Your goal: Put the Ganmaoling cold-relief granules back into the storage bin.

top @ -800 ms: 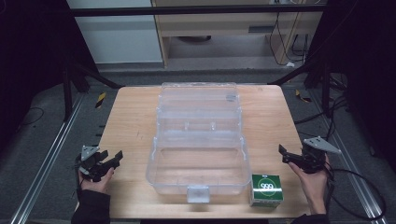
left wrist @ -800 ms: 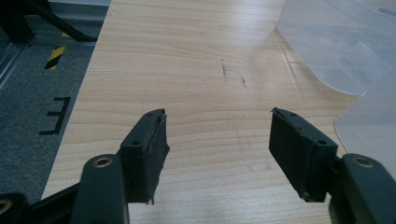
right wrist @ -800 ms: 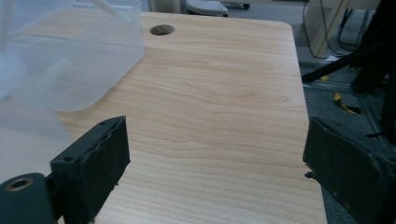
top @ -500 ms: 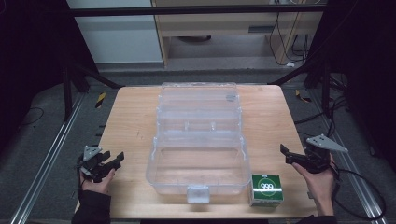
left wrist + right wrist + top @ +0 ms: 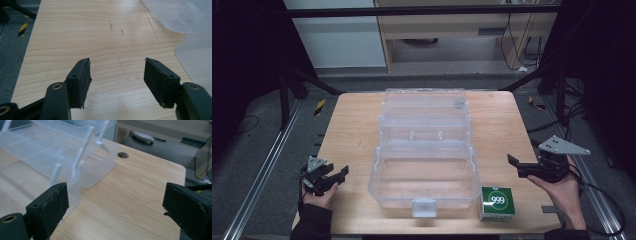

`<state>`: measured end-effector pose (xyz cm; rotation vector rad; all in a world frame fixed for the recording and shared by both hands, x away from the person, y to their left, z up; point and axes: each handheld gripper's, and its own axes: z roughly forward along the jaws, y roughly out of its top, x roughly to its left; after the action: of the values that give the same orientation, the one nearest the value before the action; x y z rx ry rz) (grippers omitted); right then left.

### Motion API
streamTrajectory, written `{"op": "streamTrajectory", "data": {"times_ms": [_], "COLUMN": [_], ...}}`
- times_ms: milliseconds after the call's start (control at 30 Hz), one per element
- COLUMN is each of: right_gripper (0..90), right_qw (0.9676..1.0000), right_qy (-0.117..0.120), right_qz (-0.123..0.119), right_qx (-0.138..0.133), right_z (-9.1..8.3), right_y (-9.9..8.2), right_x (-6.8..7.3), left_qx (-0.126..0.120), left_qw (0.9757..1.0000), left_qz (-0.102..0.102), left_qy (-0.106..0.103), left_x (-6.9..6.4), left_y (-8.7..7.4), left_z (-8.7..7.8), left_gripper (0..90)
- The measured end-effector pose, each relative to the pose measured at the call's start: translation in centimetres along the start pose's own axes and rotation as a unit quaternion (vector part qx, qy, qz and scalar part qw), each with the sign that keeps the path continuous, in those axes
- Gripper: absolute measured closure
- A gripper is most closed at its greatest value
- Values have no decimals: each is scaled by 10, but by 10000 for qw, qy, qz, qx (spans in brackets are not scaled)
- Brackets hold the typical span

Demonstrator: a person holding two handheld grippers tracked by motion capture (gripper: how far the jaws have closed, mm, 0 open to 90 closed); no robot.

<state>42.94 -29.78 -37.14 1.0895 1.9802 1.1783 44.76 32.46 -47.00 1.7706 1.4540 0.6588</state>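
Observation:
A clear plastic storage box point(image 5: 424, 150) lies open in the middle of the wooden table point(image 5: 354, 130), its lid folded back toward the far side. A small green box marked 999 point(image 5: 497, 202) stands near the front edge, just right of the clear box. My left gripper point(image 5: 338, 176) rests low at the table's front left, jaws open and empty, with bare wood between them point(image 5: 116, 72). My right gripper point(image 5: 515, 165) hovers at the right edge, open and empty, a little above and right of the green box. In the right gripper view the clear box point(image 5: 65, 152) lies ahead on the left.
A round cable hole point(image 5: 122, 155) pierces the table near its far right corner. Dark metal frame rails point(image 5: 257, 175) run along both sides of the table. Cables point(image 5: 562, 120) trail on the floor at the right. A cabinet stands beyond the far edge.
My right gripper has drifted slightly outward to the right and a little lower. The left gripper has barely moved. Both stay open.

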Motion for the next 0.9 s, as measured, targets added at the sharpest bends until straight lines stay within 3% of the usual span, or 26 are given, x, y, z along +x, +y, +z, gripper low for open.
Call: {"op": "streamTrajectory", "data": {"times_ms": [200, 467, 700, 900], "right_gripper": [48, 40, 37, 36], "right_qw": [9979, 9913, 9776, 9661], "right_qy": [196, 472, 791, 1111], "right_qz": [-555, -1003, -1489, -1716], "right_qx": [275, 710, 1257, 1577], "right_z": [-7, -10, -11, -8], "right_y": [13, 21, 19, 13], "right_x": [12, 22, 33, 42], "left_qx": [56, 157, 272, 297], "left_qw": [9999, 9997, 9993, 9990], "left_qz": [87, 162, 257, 318], "left_qy": [-16, -57, -75, -77], "left_x": [-1, -2, -5, -6], "left_y": [0, -2, -2, -3], "left_z": [2, 5, 9, 10], "left_gripper": [358, 348, 345, 344]}}
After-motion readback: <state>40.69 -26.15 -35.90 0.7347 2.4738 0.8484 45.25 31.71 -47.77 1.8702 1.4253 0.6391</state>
